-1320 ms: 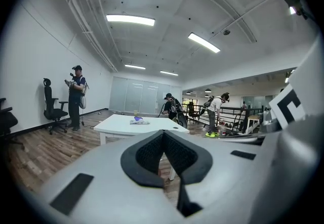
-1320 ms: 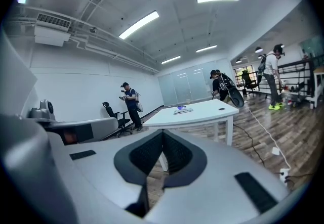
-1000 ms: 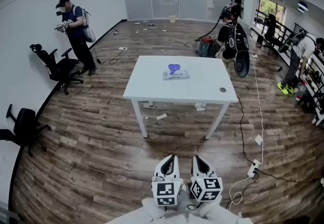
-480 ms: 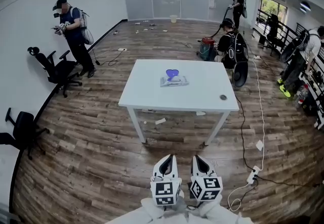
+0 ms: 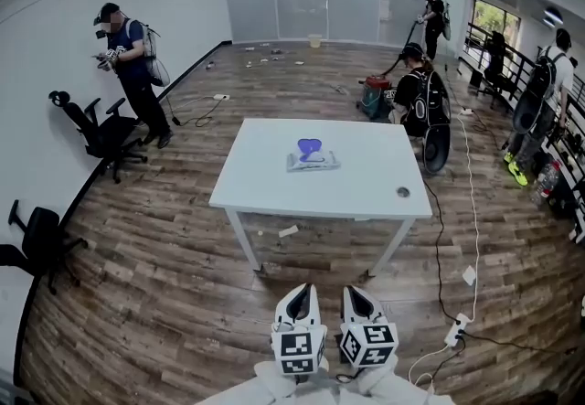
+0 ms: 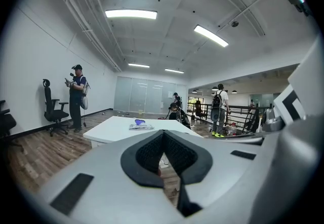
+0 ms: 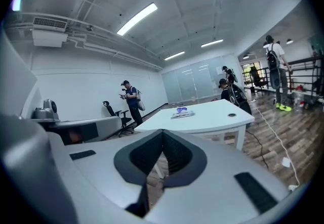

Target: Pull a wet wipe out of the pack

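The wet wipe pack point(image 5: 313, 157) lies flat on the white table point(image 5: 265, 188), with a purple-blue piece on its far side. It shows small and far off in the left gripper view as the pack point(image 6: 141, 125) and in the right gripper view as the pack point(image 7: 180, 112). My left gripper point(image 5: 298, 297) and right gripper point(image 5: 355, 295) are held side by side low in the head view, well short of the table. Both are shut with nothing between their jaws.
A small dark round spot point(image 5: 402, 192) sits near the table's right front corner. Office chairs point(image 5: 101, 131) stand by the left wall, next to a standing person point(image 5: 128, 69). Other people point(image 5: 419, 94) work behind the table. Cables and a power strip point(image 5: 454, 330) lie on the floor at right.
The table and pack have come slightly lower and nearer in the head view. Both grippers keep their place and stay shut. The people at the right have shifted.
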Demonstrator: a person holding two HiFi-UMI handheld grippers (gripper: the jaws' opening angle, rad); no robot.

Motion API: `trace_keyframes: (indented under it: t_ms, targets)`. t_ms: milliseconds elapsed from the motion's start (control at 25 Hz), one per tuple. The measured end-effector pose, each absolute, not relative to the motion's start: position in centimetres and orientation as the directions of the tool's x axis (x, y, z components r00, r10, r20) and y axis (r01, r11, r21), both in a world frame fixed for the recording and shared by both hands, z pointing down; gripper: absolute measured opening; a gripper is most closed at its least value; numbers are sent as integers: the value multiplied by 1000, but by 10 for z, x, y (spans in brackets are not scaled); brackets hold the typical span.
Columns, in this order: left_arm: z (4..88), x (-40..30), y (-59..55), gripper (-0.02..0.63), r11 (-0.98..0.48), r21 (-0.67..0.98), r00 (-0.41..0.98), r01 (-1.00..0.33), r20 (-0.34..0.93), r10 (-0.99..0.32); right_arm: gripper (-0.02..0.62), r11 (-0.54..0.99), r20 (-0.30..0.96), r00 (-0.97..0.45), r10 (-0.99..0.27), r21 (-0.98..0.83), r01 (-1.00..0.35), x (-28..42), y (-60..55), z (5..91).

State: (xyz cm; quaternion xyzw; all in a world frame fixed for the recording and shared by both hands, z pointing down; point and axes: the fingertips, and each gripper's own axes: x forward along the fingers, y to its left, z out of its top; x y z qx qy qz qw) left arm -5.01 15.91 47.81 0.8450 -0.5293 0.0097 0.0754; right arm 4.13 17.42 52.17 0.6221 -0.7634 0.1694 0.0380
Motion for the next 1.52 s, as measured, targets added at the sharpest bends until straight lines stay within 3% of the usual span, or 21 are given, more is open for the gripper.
trace_keyframes:
  t_ms: [1520]
  targets:
    - [489, -16, 34, 0, -381, 103, 391, -919, 107, -914, 9, 211, 289, -268, -919, -215, -954, 81, 50, 535]
